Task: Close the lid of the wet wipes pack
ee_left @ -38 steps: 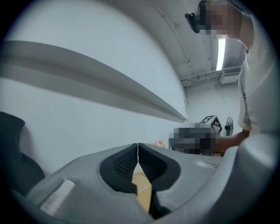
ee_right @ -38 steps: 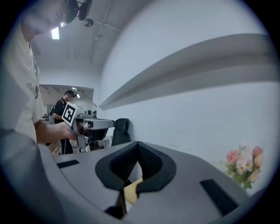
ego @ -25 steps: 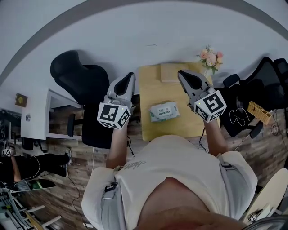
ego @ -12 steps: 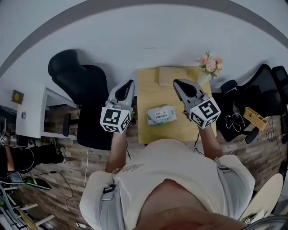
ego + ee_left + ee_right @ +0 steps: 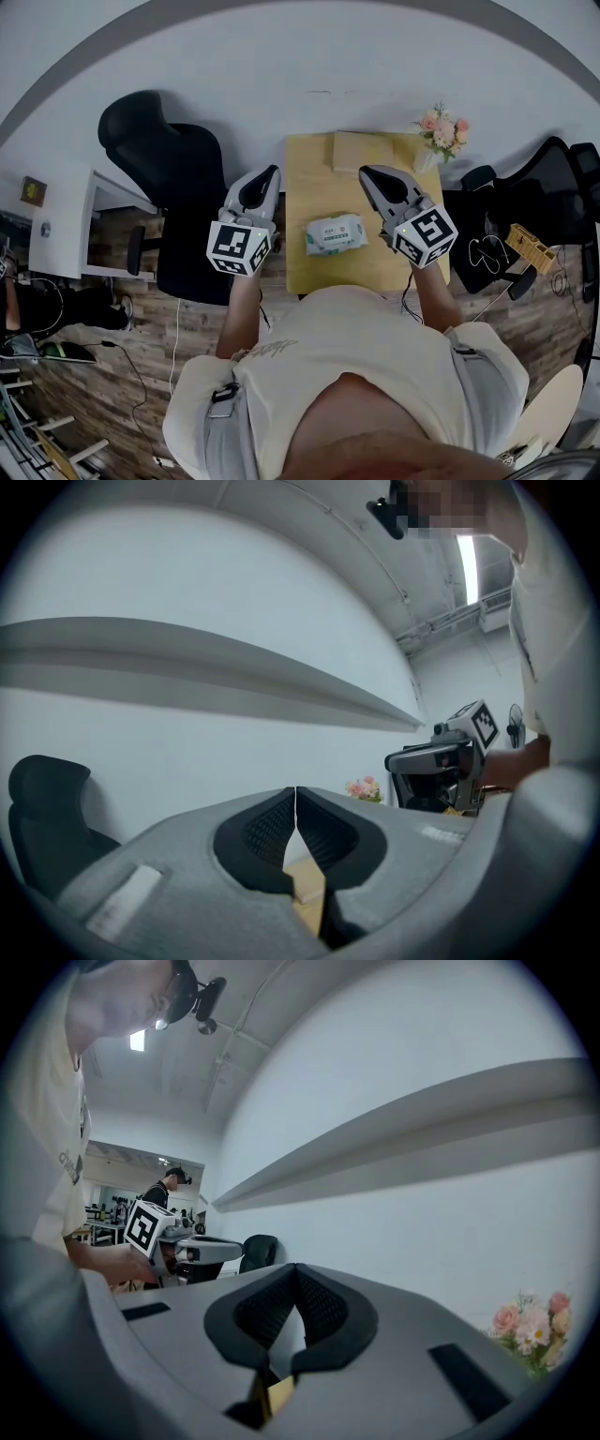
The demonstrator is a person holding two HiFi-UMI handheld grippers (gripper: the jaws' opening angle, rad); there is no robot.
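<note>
The wet wipes pack (image 5: pixel 336 233), white with green print, lies on a small wooden table (image 5: pixel 309 173) in the head view. Whether its lid is up or down is too small to make out. My left gripper (image 5: pixel 262 180) is held in the air off the table's left edge, and my right gripper (image 5: pixel 378 177) hangs over the table's right part; the pack lies between them, untouched. Both grippers point at the wall. In the left gripper view the left gripper (image 5: pixel 296 794) is shut and empty. In the right gripper view the right gripper (image 5: pixel 296 1271) is shut and empty too.
A tan box (image 5: pixel 360 152) lies at the table's far edge with a vase of pink flowers (image 5: pixel 442 127) at the far right corner. A black office chair (image 5: pixel 164 169) stands left of the table, another black chair (image 5: pixel 534 192) at the right, a white cabinet (image 5: pixel 61 225) far left.
Both grippers and the view have shifted a little; the grippers stay shut, raised either side of the pack. The pack has not moved on the table.
</note>
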